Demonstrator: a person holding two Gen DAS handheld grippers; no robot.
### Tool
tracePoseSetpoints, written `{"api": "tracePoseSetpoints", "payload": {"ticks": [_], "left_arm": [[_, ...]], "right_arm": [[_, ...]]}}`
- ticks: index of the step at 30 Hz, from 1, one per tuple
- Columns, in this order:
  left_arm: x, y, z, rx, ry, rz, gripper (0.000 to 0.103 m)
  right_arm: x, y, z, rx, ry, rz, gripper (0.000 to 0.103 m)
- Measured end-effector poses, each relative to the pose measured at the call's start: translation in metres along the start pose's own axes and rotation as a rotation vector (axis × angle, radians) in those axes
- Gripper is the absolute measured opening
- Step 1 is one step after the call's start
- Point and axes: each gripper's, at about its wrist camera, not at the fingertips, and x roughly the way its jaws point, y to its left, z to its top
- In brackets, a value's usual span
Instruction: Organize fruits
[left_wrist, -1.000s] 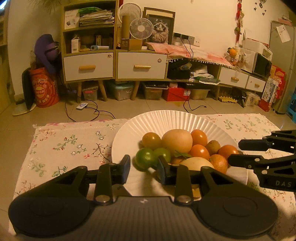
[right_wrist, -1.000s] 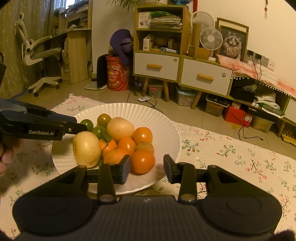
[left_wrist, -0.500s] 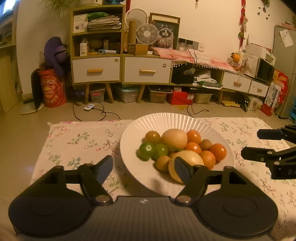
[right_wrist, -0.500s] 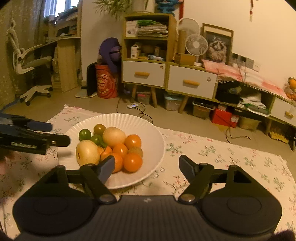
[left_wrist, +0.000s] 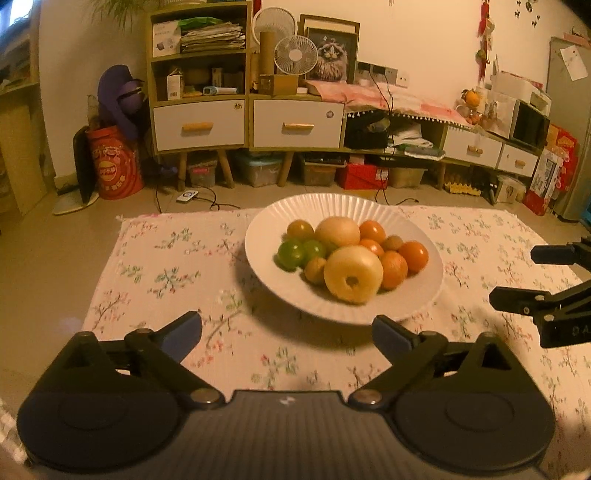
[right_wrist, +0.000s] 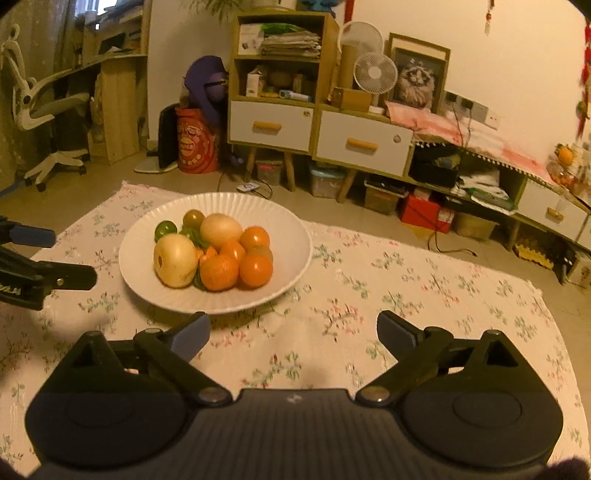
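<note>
A white fluted plate (left_wrist: 424, 291) (right_wrist: 291, 254) stands on a floral cloth and holds several fruits: two pale apples (left_wrist: 352, 273) (right_wrist: 175, 260), orange tangerines (left_wrist: 413, 255) (right_wrist: 256, 270), green limes (left_wrist: 291, 254) (right_wrist: 165, 229) and small brown fruits. My left gripper (left_wrist: 288, 334) is open and empty, pulled back in front of the plate. My right gripper (right_wrist: 293, 330) is open and empty, back from the plate's right front. Each gripper shows in the other's view: the right one (left_wrist: 532, 277) at the right edge, the left one (right_wrist: 55, 254) at the left edge.
The floral cloth (left_wrist: 166, 273) (right_wrist: 443, 295) covers a low surface. Behind it are the floor, white-drawered cabinets (left_wrist: 251, 122) (right_wrist: 321, 133), a red drum (left_wrist: 114, 166), storage boxes, and an office chair (right_wrist: 40, 107) at the far left.
Both grippers have opened wide and drawn back from the plate. The plate and fruits now sit farther away in both views.
</note>
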Motion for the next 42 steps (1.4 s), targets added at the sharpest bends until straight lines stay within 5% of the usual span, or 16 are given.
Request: {"api": "tracePoseSetpoints", "payload": {"ticks": [8,20,25,42], "left_arm": [[-0.027,-0.015,-0.011,-0.003,0.02,0.036,0.1],[-0.054,-0.023,-0.037,-0.148,0.144,0.088,0.1],[-0.063,-0.03,-0.04,-0.138,0.12,0.115,0.1],[-0.049,-0.036,-0.039,-0.147,0.162,0.197,0.1]], "right_arm": [[-0.015,0.004,-0.008,0.069,0.049,-0.043,0.103],[-0.048,0.031,-0.023,0.131,0.107,-0.106,0.103],[-0.052,0.034,-0.031,0.178,0.123,-0.105,0.103],[-0.031,0.04,-0.039,0.189,0.187,-0.118,0.103]]}}
